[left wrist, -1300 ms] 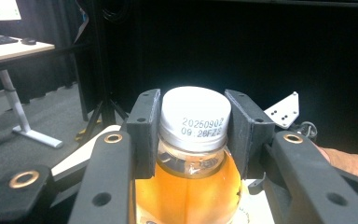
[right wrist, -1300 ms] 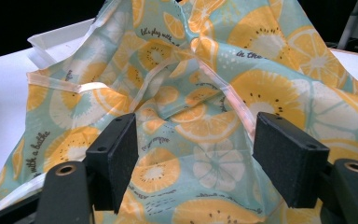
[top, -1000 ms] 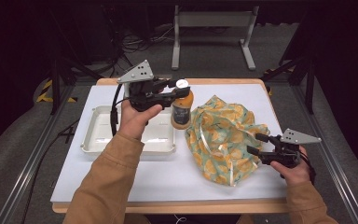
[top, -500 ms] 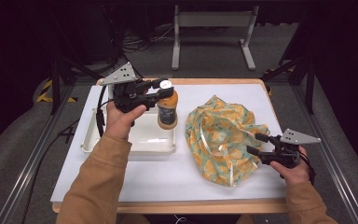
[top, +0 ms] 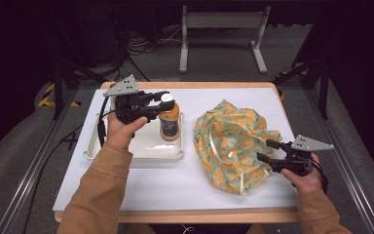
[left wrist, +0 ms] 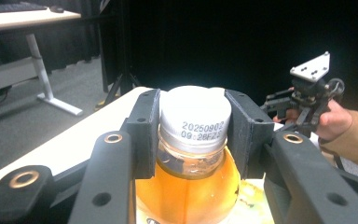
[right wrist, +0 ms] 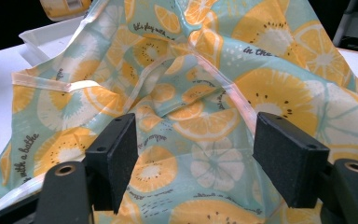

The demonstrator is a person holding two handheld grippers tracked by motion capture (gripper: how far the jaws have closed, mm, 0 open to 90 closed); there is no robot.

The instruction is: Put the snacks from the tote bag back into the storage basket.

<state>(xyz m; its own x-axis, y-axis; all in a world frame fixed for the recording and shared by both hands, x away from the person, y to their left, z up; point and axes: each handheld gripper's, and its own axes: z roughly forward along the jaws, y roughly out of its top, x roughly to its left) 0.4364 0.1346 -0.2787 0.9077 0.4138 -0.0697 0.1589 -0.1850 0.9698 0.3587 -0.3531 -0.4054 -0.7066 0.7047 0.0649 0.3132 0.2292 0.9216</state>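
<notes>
A white table (top: 175,185) fills the middle of the scene, and the largest thing on it is a crumpled cloth bag (top: 233,141) printed with orange and lemon slices on pale green, lying on the right half. In the right gripper view its folds and pale seam tape (right wrist: 51,84) rise just beyond the jaws. Left of the bag, toward the near-left part of the table, sits a shallow white tray (top: 146,153), and a bottle of orange drink (top: 169,122) stands upright over the tray's right end; whether its base rests on the tray floor or hangs just above it cannot be told. The bottle has a dark label and a white cap (left wrist: 195,116) with a printed date code, and the liquid reaches up into the neck. The left gripper (top: 161,103), held from the left by the person's hand (top: 121,131), is clamped on the bottle at the cap, one black jaw pressed against each side of it in the left gripper view. The right gripper (top: 268,151) lies low at the near-right edge of the bag, its jaws spread wide apart with the cloth showing between them; it grips nothing. Both forearms wear tan sleeves (top: 97,195).
</notes>
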